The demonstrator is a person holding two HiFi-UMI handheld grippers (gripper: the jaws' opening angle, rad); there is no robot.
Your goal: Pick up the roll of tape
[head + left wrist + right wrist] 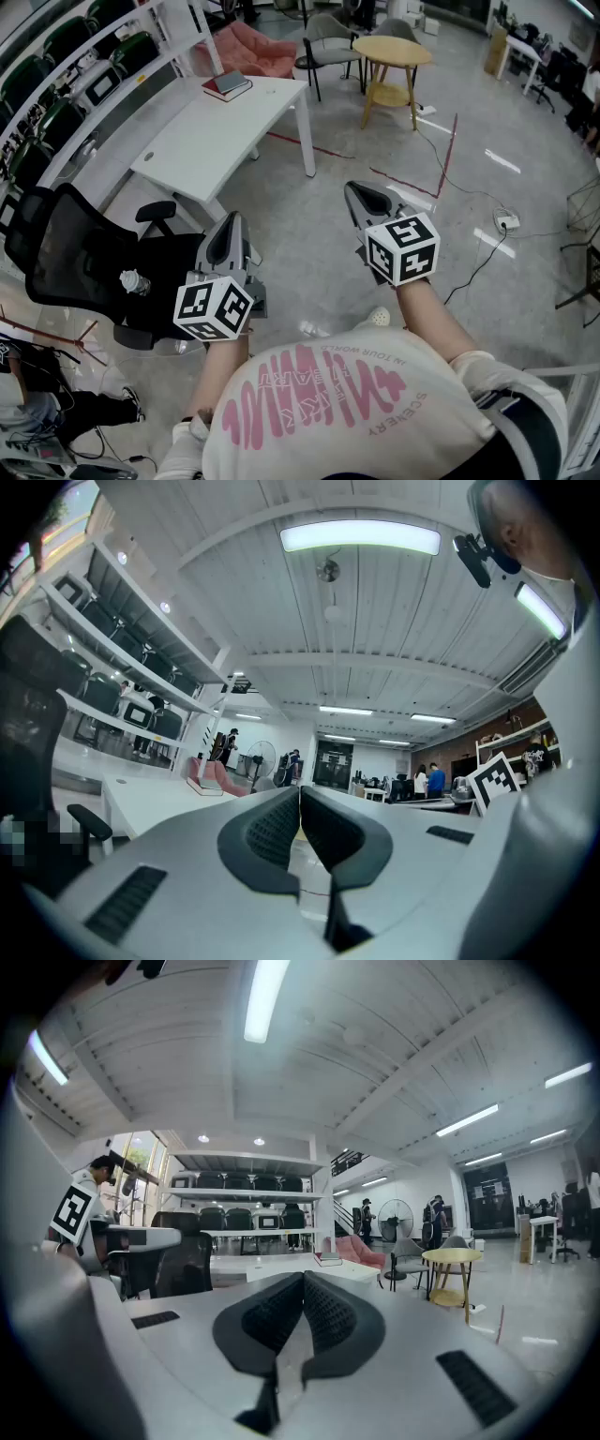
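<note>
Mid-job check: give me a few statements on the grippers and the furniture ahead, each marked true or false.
1. The left gripper and the right gripper are both shut, with nothing between the jaws. True.
2. A roll of tape lies on the white desk. False: only books show there, at its far end.
3. What looks like a clear bottle lies on the black chair. True.
4. The round wooden table stands right beside the left gripper. False: it stands far off, past the desk, on the right gripper's side.
</note>
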